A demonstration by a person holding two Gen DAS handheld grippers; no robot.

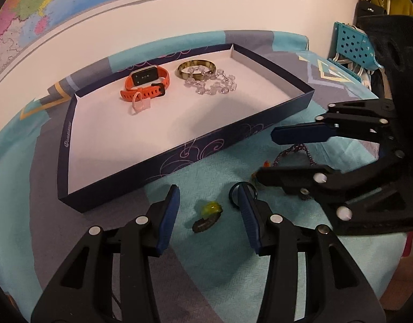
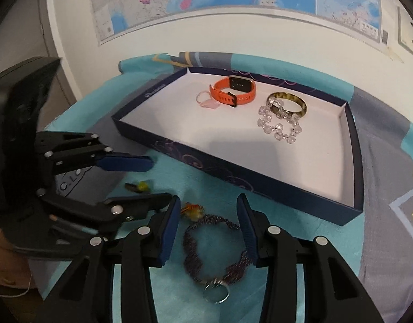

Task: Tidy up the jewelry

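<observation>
Two grippers, both spread wide: left gripper (image 1: 209, 207) straddles a green ring (image 1: 207, 215) on the cloth (image 1: 211, 263); right gripper (image 2: 207, 212) straddles a braided bracelet (image 2: 214, 250), light and floppy, best pinched across one strand; tray (image 2: 287, 185) just beyond

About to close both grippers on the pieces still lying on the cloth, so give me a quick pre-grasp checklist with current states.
1. Left gripper open: ok.
2. Yellow-green ring between the left fingers: ok.
3. Right gripper open: ok.
4. Braided bracelet between the right fingers: ok.
5. Right fingers clear of the orange charm: cannot tell; it lies right beside the left finger.
6. Free floor in the box for drop-off: ok; the watch and bangle sit at the far side.
</observation>
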